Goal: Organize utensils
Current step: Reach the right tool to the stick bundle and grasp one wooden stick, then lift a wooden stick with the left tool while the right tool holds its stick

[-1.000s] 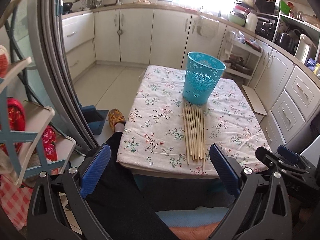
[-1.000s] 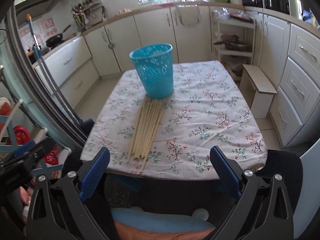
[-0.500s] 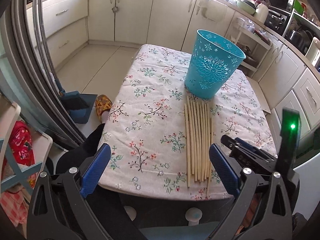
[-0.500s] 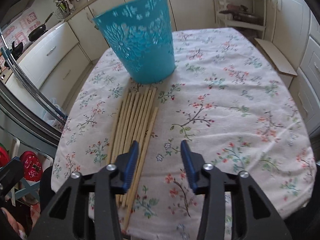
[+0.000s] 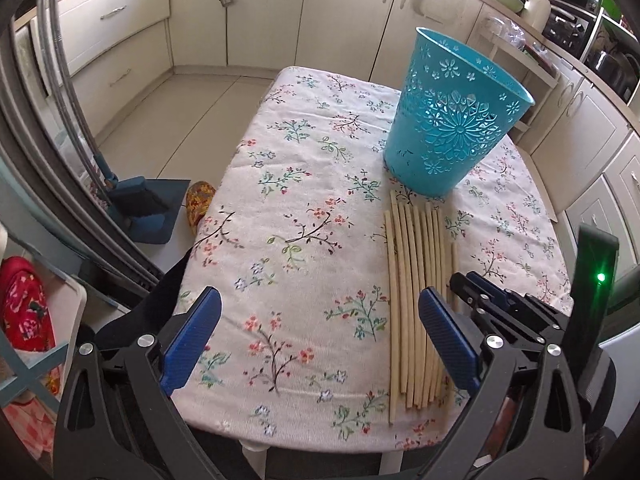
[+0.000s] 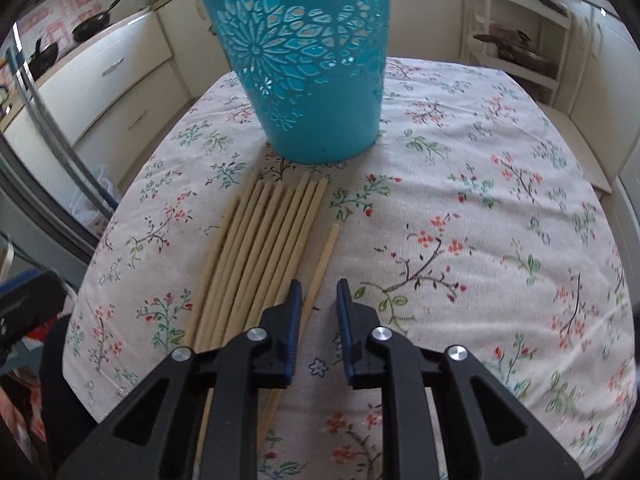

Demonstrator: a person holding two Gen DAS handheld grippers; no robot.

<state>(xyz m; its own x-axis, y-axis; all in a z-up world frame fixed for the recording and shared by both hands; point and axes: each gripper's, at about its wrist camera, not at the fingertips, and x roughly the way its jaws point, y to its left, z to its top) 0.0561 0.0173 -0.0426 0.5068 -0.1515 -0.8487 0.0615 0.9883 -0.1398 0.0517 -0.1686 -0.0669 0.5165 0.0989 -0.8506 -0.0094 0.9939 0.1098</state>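
On our floral-clothed worktop (image 6: 500, 184), thin, light, stiff wooden chopsticks (image 6: 260, 248) lie before the turquoise perforated plastic basket (image 6: 308, 72); our right claw (image 6: 318, 300), narrowly apart, straddles the stray stick mid-length, left claw (image 5: 320, 344) wide apart.

The left wrist view looks down from above the surface's (image 5: 280, 208) near left edge, facing the far cabinets. The right wrist view sits low and close over the sticks (image 6: 260, 240). Both share the sticks (image 5: 416, 300) and bin (image 5: 448, 120) (image 6: 312, 60).
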